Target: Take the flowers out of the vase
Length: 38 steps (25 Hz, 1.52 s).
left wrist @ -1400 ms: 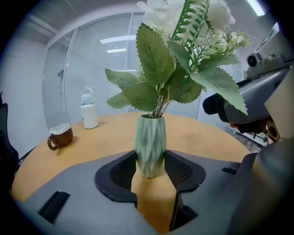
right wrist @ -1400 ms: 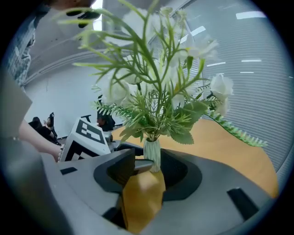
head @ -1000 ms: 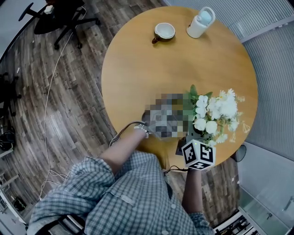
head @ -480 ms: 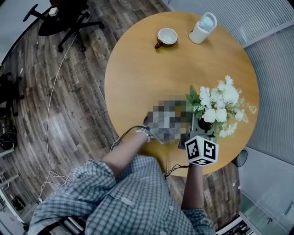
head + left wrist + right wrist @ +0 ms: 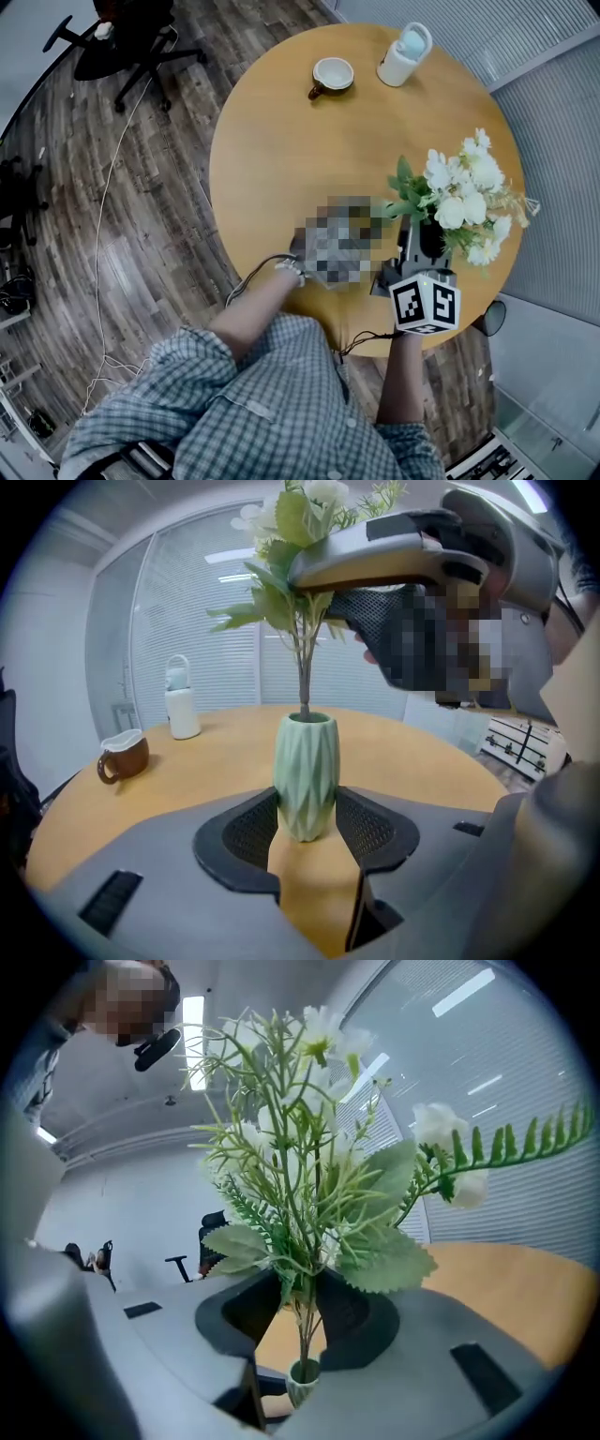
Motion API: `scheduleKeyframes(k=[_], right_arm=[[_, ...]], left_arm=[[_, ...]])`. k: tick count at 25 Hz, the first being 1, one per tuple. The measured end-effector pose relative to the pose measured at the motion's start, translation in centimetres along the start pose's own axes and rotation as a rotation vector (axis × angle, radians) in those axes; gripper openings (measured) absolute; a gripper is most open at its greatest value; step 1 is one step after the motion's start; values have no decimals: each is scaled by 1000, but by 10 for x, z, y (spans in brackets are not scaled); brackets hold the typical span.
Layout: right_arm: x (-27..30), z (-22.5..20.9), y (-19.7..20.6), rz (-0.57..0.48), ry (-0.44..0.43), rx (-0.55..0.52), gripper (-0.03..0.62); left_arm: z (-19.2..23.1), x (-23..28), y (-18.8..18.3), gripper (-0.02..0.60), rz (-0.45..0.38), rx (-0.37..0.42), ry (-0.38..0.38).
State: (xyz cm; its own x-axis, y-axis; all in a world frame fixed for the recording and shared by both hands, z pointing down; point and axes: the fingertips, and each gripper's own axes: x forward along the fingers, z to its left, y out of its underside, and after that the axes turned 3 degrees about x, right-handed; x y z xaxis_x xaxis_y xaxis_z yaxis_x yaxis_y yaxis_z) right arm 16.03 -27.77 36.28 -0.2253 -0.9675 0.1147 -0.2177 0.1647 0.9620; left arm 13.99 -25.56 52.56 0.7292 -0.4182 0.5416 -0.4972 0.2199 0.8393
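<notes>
Clamping the vase [image 5: 305,775] low on its body with the left gripper [image 5: 307,813], pads tight against both ribbed flanks, upright on the table [image 5: 281,141] close to the near edge. Gripping the flowers [image 5: 309,1194] with the right gripper [image 5: 300,1302] straight above the vase's mouth. Just been closing those fingers, now clenched on the bundled stems, with leaves and white blooms spreading above. In the left gripper view, reaching in roughly level over the vase from the right side. Stem ends not yet out: running down from the fingers into the vase's mouth directly below.

Turns on one line: stems vertical, on the same axis as the vase, fingers above the mouth, vase anchored beneath. Probably calls for a straight pull upward along that axis, away from the vase, until the stem tips clear the rim, and only then sideways. Pulling at a slant would likely drag the stems against the rim and tip or lift the vase against the left hold. Nearer to the flowers: the right gripper. Nearer to the vase: the left gripper, best kept pressing it in place.
</notes>
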Motion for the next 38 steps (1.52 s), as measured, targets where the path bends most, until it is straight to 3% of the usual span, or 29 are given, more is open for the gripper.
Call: scheduleKeyframes(k=[7, 14, 19, 22, 27, 34, 38], right_arm=[[-36, -12, -86, -87, -9, 42, 109], [-37, -11, -89, -110, -5, 41, 106], [-45, -29, -83, -15, 41, 1, 104], [-60, -42, -62, 70, 71, 12, 104], [-82, -66, 8, 230, 133, 112, 95], [-96, -84, 98, 410, 187, 325, 84], [-92, -83, 131, 466, 187, 411, 84]], left_arm=[[-26, -7, -41, 201, 3, 11, 5], [-7, -1, -3, 201, 13, 3, 4], [4, 1, 0, 202, 12, -8, 4], [1, -1, -3, 202, 14, -4, 7], [-3, 1, -1, 202, 18, 2, 11], [-3, 0, 0, 202, 20, 5, 14], [-4, -1, 1, 202, 24, 8, 18]])
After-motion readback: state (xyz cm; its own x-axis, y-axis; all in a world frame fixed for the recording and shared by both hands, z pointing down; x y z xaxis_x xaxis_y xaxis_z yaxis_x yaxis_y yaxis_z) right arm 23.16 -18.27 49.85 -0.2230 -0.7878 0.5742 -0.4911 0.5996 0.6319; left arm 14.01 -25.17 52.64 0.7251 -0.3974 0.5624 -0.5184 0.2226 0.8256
